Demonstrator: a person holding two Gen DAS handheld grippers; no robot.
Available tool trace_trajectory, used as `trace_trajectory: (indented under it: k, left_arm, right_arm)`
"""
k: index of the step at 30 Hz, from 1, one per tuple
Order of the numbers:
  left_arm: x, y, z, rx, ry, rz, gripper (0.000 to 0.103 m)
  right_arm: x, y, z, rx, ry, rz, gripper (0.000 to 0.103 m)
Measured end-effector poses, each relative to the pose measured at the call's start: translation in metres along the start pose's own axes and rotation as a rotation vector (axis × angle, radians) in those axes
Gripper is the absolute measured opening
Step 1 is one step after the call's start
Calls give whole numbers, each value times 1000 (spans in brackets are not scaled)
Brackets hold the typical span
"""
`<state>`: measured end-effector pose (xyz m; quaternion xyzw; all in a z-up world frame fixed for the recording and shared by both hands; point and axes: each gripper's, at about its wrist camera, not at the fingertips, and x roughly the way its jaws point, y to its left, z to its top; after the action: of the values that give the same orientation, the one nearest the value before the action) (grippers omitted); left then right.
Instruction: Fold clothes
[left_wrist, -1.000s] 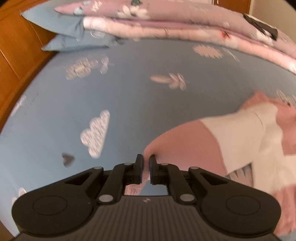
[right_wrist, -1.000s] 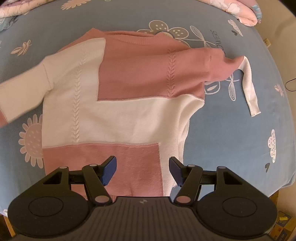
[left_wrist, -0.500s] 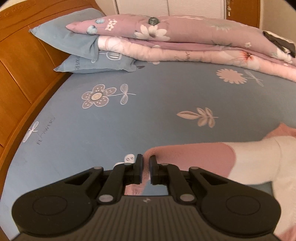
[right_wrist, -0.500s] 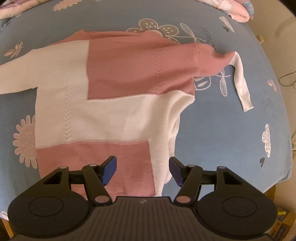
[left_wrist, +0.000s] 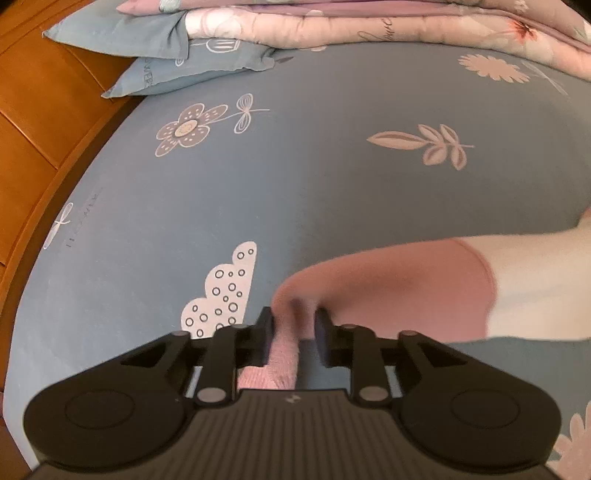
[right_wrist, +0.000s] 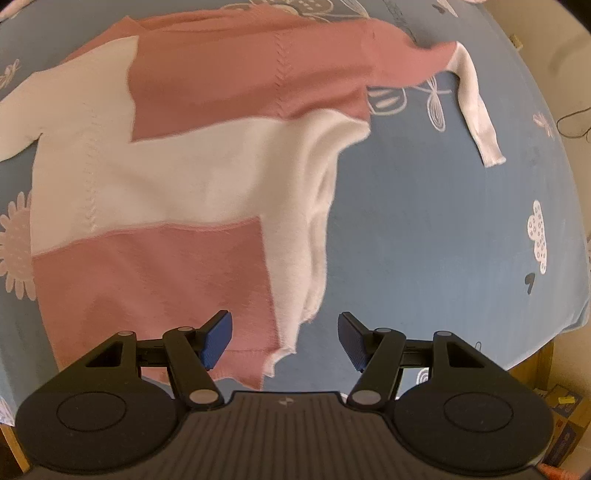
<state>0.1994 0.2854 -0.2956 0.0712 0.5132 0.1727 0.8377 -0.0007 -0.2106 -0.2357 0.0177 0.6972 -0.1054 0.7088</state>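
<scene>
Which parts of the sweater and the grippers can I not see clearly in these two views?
- Left wrist view: the pink cuff is blurred and runs under the left gripper.
- Left wrist view: the sweater body is cut off by the right edge.
- Right wrist view: the right gripper body hides part of the sweater hem.

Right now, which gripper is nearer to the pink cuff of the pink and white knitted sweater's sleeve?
Left. The left gripper has just opened, with the pink cuff lying loose between its jaws. The right gripper hangs open over the sweater's hem.
</scene>
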Motion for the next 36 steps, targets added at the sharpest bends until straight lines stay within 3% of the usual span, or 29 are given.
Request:
trace_trajectory:
  k: [1,5,8,11,14,17,20,25,29,31,32,35,36]
  left_arm:
    - [-5,-1,-3,-3,0,3,48]
    - [-36,-7,-17,-47,13,-7,50]
    - [-66,-22,-35,-105,33,-56,52]
    - [-97,-54,-61,-118,73,-158,55]
    - [-121,-102,-93,-112,156,-294,56]
    - [-137,-152,-123,-95,214,-351,57]
    - [-141,-189,-149,-134,284,-388,57]
    - [-137,-219,-175,-179,362,-353,57]
    - [-131,-227,-185,-160,378,-314,57]
    - [-131,-227,-188,-168,374,-311,62]
    - [-132,-227,-190,-172,371,-311,64]
    - [-132,-230,-191,-147,364,-293,70]
    - [-132,-230,-191,-143,364,-291,71]
  right_arm:
    - [0,-5,0,6,-5,4,68]
    - [-3,-29,0,28,-41,33,68]
    - [-2,-51,0,62,-69,61,68]
    - [10,-75,3,85,-80,108,67]
    - [29,-97,6,106,-77,185,54]
    - [54,-111,6,125,-57,267,45]
    - [74,-115,5,121,-47,340,45]
    - [102,-108,5,121,-31,406,45]
    - [122,-97,1,138,0,429,45]
    - [121,-89,-2,121,-12,441,46]
    - [121,-85,-4,110,-20,446,44]
    - [119,-74,-6,55,-18,433,14]
    - [116,-73,-6,46,-18,428,14]
